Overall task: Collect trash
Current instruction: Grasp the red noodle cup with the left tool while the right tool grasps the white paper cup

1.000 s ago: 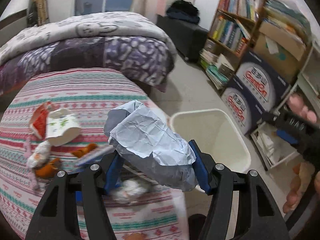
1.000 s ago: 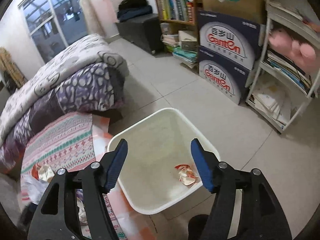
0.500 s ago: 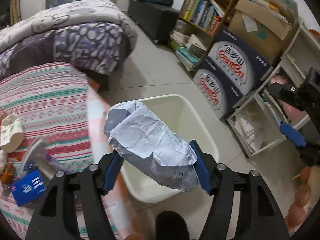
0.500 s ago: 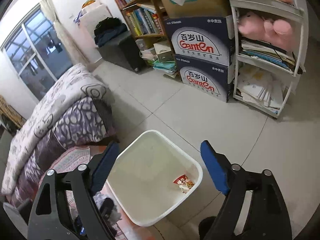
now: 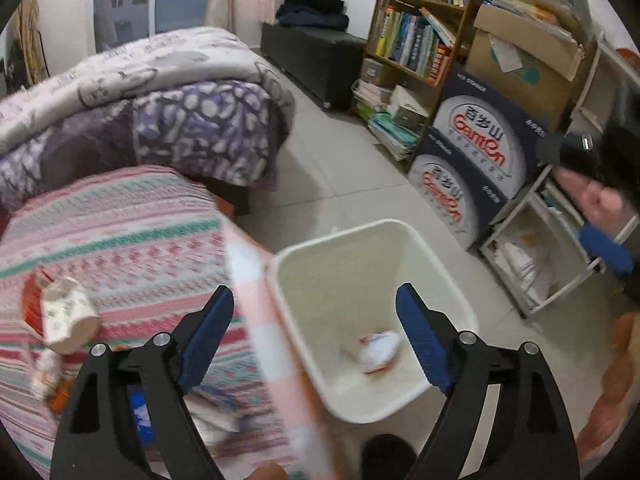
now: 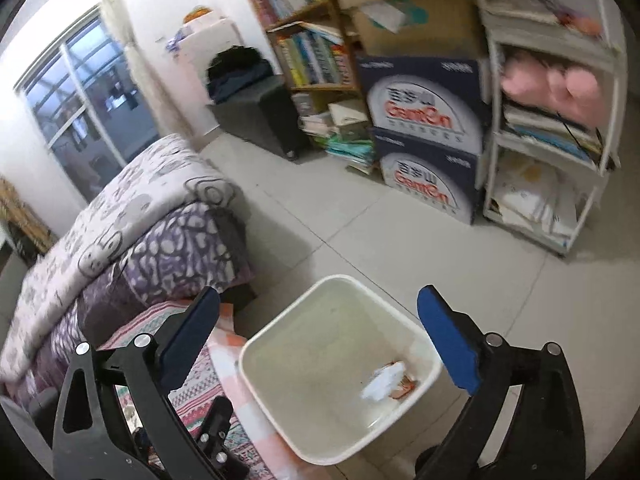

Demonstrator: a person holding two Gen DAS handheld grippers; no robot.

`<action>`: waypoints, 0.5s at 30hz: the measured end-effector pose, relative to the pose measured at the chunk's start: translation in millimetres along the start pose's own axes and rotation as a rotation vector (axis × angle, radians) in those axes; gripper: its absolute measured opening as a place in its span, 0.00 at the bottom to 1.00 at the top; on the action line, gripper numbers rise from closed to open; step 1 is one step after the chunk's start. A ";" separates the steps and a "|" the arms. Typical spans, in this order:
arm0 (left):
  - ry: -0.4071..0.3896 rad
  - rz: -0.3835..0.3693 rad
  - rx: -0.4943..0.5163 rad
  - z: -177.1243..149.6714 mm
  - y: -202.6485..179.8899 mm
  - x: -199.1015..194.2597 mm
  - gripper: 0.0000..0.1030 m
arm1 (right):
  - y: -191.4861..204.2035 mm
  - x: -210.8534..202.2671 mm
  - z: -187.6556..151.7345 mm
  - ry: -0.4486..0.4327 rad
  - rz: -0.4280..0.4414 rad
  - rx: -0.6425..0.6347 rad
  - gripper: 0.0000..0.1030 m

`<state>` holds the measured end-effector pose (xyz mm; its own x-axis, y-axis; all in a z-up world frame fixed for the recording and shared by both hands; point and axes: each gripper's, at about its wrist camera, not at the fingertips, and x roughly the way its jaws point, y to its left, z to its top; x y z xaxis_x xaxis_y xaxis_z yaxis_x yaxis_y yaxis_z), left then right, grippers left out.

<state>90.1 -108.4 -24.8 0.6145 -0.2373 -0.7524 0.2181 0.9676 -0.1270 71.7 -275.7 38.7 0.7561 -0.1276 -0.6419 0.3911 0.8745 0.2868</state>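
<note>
A white bin [image 5: 436,256] stands on the floor beside the striped table [image 5: 120,232]. Crumpled paper and a red-and-white wrapper [image 5: 378,350] lie in its bottom; they also show in the right wrist view [image 6: 386,386]. My left gripper [image 5: 316,336] is open and empty above the bin's near left rim. My right gripper [image 6: 318,340] is open and empty, higher up over the bin [image 6: 280,336]. More trash lies on the table: a paper cup [image 5: 70,316], a red carton [image 5: 34,304], a blue pack [image 5: 140,412] and scraps.
A bed with a purple quilt [image 5: 160,112] is behind the table. Stacked navy boxes [image 5: 476,168], a bookshelf [image 5: 412,40] and a white rack [image 6: 552,140] line the right wall. Tiled floor [image 6: 360,220] lies between.
My left gripper opened and let go of the crumpled grey paper, which now lies in the bin. The right gripper rose and pulled back from the bin.
</note>
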 end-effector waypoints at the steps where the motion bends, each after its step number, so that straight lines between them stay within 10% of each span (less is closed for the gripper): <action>1: -0.006 0.018 0.007 0.7 7.3 -2.2 0.80 | 9.6 1.4 1.6 0.002 0.005 -0.012 0.93; 15: 0.062 0.361 -0.080 12.7 162.3 5.6 0.83 | 84.1 56.7 -41.9 0.232 0.115 -0.109 0.93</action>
<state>138.6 46.2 -41.4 0.5930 0.1237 -0.7956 -0.0658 0.9923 0.1052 125.5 -189.8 -3.4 0.6471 0.0744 -0.7588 0.2415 0.9240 0.2965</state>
